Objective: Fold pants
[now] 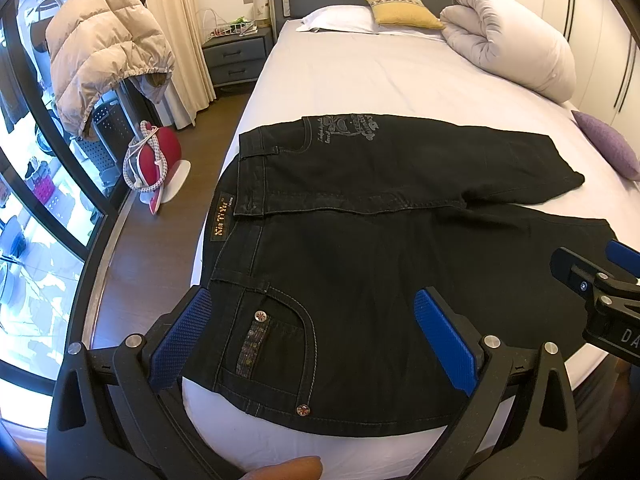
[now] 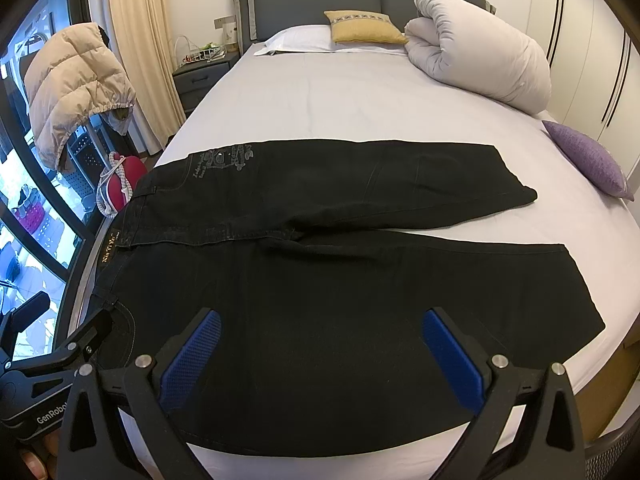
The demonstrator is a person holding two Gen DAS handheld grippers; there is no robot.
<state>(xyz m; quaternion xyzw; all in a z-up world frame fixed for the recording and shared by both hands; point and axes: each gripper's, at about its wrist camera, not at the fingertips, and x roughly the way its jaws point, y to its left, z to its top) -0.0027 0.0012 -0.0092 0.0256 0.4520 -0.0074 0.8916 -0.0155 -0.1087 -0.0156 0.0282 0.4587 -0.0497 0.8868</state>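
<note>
Both grippers hover open-fingered above pants.

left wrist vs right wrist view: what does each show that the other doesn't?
Left wrist only: the near pocket with its studs, and the open right gripper at the frame edge. Right wrist only: the whole near leg hem, and the left gripper, jaw state unclear there. Both: black pants spread on the bed, yellow cushion, rolled duvet, puffer jacket.
</note>
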